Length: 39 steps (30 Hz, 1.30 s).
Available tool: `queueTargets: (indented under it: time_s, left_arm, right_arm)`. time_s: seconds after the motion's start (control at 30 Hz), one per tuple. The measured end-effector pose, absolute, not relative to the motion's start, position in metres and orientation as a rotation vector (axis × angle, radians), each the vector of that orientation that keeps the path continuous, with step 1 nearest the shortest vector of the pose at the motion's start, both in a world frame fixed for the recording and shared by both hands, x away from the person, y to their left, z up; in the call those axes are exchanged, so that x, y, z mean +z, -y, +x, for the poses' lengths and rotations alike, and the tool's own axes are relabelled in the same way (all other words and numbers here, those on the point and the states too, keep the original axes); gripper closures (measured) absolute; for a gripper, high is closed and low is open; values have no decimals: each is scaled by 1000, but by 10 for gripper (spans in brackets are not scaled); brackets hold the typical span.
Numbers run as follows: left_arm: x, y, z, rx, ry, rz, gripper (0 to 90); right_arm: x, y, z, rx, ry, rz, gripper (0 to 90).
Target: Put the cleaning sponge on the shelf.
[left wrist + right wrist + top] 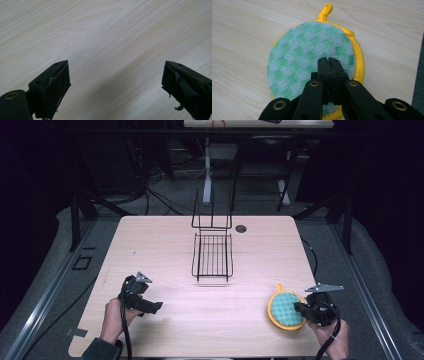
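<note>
A round pad (286,310) of green-and-white checked mesh with a yellow rim and a yellow loop lies flat near the table's front right corner. My right gripper (299,309) reaches onto it from the right. In the right gripper view the pad (312,62) lies under the right gripper (329,60), whose jaws are pressed together on a small pucker of mesh right of the pad's middle. My left gripper (157,306) rests at the front left; in its own view the left gripper (116,66) stands open over bare wood.
A black wire rack (212,255) with upright prongs at its back stands in the middle of the wooden table (165,245). A small round hole (241,228) sits behind the rack. The table's right edge runs close to the pad.
</note>
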<state>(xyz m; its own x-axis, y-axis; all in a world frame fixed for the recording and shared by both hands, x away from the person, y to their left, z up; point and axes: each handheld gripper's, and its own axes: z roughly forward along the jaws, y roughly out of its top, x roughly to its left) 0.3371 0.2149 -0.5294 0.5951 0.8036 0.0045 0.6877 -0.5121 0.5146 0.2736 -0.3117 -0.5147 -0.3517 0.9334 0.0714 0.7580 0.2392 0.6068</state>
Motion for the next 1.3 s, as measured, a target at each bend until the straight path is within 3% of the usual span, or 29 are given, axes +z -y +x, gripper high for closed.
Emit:
queueTargets:
  time_s: [1.3]
  left_arm:
    - [-531, -212, 337, 341, -1170, 2396, 55]
  right_arm:
    - [-485, 288, 293, 876, -2221, 1443, 889]
